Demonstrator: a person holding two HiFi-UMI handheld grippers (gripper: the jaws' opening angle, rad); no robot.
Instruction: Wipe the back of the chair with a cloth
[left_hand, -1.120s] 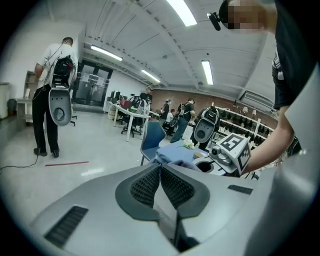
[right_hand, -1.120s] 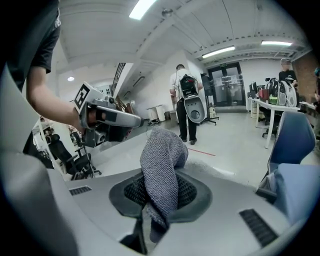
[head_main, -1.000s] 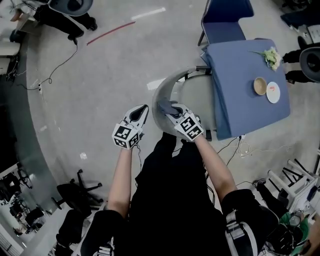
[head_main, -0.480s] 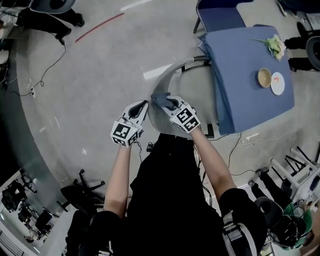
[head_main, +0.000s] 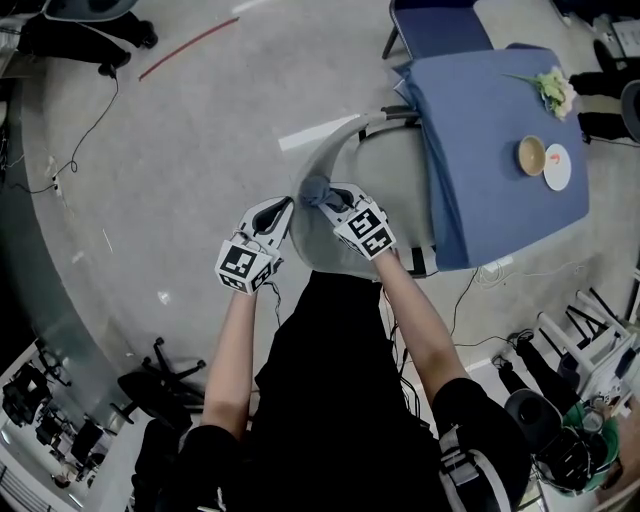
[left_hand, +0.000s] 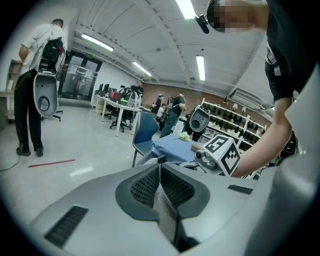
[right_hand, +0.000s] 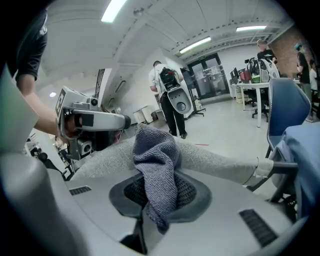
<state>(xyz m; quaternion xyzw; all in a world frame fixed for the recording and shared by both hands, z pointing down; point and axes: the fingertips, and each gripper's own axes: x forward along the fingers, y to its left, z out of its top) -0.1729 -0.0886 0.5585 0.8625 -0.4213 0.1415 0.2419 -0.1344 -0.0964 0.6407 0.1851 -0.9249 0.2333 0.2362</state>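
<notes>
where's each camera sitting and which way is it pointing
Head view: on the person's head, looking steeply down at the chair back; both forearms and the black-clad torso show.
Left gripper view: on the left gripper, jaws shut, facing across the room toward the blue-covered table; the person's arm shows.
Right gripper view: on the right gripper, jaws clamped on the cloth, facing along the chair back.
Shared: each gripper view catches the other gripper.

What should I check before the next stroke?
1. Cloth gripped by right gripper: ok, jaws shut on it.
2. Cloth on chair back: ok, draped over its top edge.
3. Left gripper free: ok, shut, empty.
4. Left gripper touching chair back: cannot tell.
5. Person clear of the stroke: ok, standing far off.
</notes>
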